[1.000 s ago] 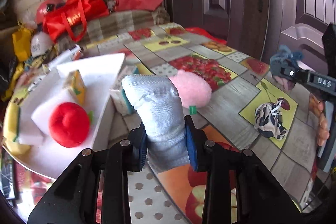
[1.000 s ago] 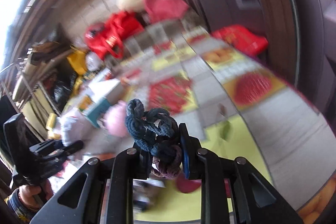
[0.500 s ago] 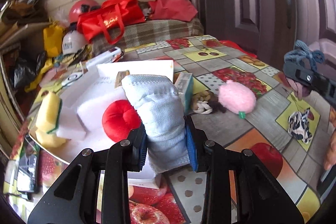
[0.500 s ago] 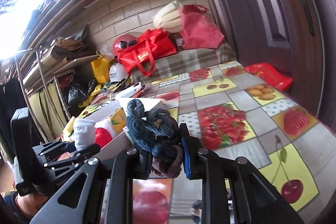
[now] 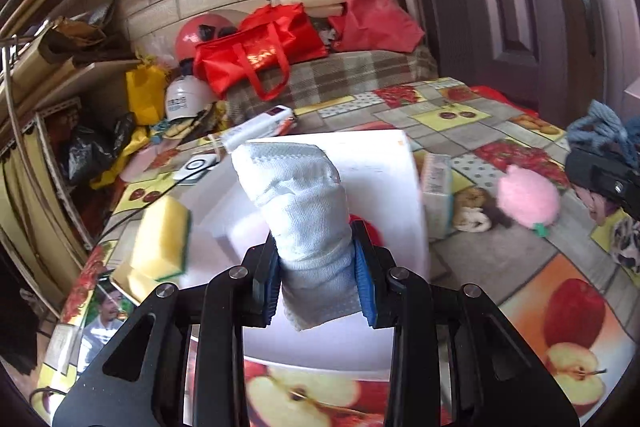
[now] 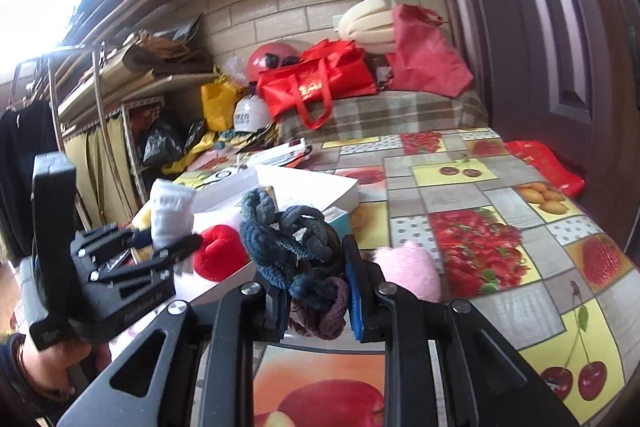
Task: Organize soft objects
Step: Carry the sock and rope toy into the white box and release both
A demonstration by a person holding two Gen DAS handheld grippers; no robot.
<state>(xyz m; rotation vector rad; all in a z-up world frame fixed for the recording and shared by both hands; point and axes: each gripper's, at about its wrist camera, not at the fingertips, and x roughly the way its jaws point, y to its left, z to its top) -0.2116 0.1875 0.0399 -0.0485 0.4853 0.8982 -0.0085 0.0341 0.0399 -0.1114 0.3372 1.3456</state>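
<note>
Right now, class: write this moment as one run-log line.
left claw: shut on white sock | right claw: shut on blue knotted rope | white tray: red plush inside

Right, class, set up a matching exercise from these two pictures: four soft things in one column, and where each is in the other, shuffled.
Things:
1 pale blue sock
2 braided cords
3 pink plush
4 yellow sponge

Places:
A on the tablecloth, right of the white box
B in the left gripper
C at the box's left edge
D in the right gripper

Pairs: 1-B, 2-D, 3-A, 4-C
</note>
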